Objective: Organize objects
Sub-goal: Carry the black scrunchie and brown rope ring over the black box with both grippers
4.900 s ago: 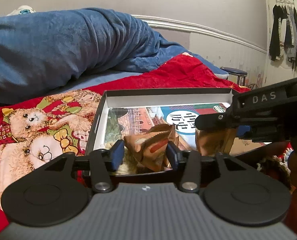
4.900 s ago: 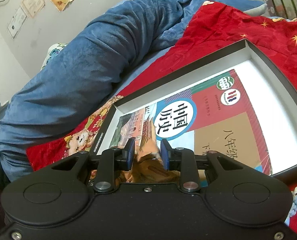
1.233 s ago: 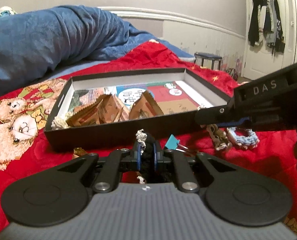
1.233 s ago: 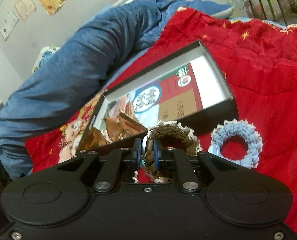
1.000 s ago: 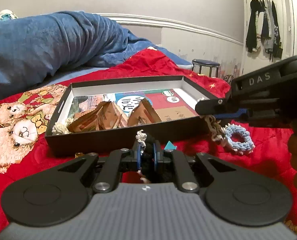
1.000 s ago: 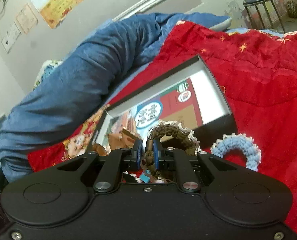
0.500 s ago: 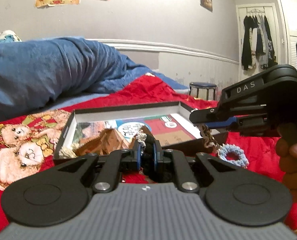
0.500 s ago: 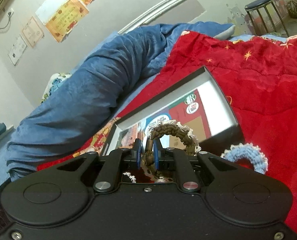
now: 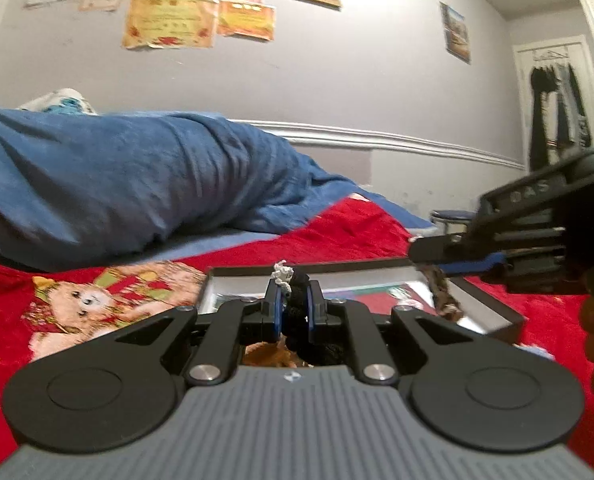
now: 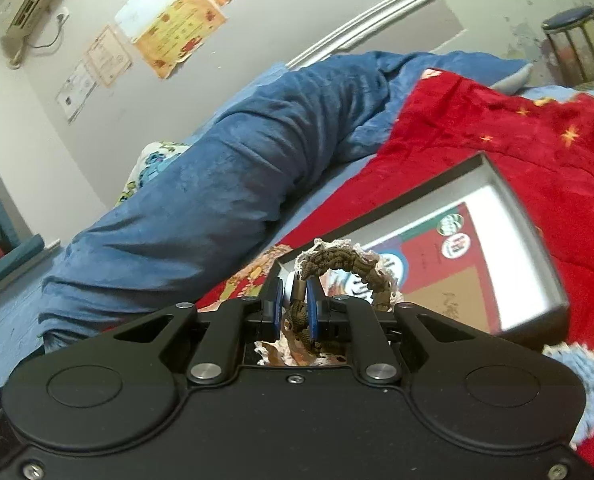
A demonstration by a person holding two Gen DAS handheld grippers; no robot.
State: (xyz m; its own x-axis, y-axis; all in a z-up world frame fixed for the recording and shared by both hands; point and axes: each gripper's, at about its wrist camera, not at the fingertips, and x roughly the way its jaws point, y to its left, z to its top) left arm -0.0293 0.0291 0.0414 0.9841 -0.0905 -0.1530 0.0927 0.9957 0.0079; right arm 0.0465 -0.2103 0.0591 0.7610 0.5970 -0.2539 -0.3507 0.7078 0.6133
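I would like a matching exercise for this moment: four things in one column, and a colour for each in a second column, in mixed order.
Things:
1. scrunchie in the right gripper
2. scrunchie in the left gripper
3. scrunchie lying on the bed
4. blanket under the box

Colours:
A. red
B. black
C. brown
D. light blue

Pairs: 1-C, 2-B, 3-D, 4-A.
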